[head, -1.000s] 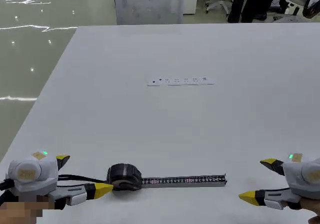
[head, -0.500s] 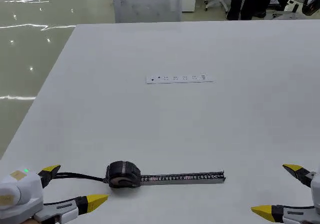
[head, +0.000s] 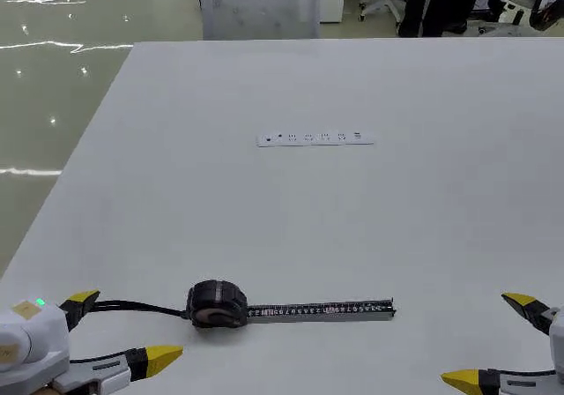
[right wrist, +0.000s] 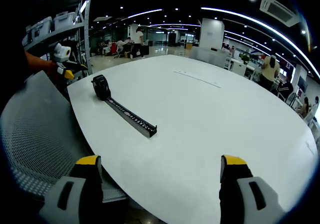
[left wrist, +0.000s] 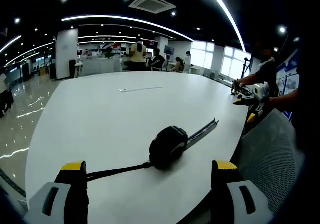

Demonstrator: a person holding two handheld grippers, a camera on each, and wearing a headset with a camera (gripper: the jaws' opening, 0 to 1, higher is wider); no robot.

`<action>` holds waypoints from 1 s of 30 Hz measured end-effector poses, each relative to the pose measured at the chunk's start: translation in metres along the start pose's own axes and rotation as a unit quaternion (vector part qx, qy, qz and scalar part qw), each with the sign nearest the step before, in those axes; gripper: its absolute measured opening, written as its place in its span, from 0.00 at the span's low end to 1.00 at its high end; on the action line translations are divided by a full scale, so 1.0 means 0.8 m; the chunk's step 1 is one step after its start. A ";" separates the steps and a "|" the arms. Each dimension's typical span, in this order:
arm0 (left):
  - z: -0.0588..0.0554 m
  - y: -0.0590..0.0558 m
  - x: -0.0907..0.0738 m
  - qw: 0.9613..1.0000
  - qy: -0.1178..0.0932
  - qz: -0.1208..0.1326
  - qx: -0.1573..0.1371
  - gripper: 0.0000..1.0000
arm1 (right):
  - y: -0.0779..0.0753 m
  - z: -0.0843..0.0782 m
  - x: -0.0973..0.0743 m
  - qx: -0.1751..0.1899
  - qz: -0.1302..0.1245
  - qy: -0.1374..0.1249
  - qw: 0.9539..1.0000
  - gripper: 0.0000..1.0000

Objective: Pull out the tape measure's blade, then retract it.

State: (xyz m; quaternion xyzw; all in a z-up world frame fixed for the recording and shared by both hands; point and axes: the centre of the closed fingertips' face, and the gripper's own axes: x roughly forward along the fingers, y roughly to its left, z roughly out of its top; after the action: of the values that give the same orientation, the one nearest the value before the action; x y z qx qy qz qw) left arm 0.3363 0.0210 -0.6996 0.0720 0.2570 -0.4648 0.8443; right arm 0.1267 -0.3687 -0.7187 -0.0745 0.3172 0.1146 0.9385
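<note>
At 6 o'clock on the white desk [head: 308, 219], head view: black tape measure [head: 217, 304], flat on the surface, blade [head: 322, 310] drawn out toward 3 o'clock and lying on the desk. Black strap [head: 132, 307] off the case toward 9 o'clock, up to the left tongs [head: 125, 324]; contact impossible to tell. Left tongs released, spread wide, grasping nothing. Right tongs [head: 488, 339] at 4 o'clock, likewise released, well apart from the blade's end. White power strip [head: 315, 137] at desk centre. Added by the left gripper view: strap running in between the yellow tips. Added by the right gripper view: grey mesh surface [right wrist: 35, 149] at 8 o'clock, below the desk edge.
</note>
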 end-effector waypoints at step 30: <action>0.010 -0.004 -0.003 1.000 -0.009 0.001 -0.015 1.00 | -0.002 -0.003 -0.009 -0.010 -0.006 0.010 1.000 0.99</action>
State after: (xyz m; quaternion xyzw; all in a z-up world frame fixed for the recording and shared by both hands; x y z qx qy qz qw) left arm 0.3355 0.0179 -0.6917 0.0560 0.2564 -0.4605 0.8480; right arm 0.1204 -0.3719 -0.7158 -0.0870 0.3245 0.1117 0.9352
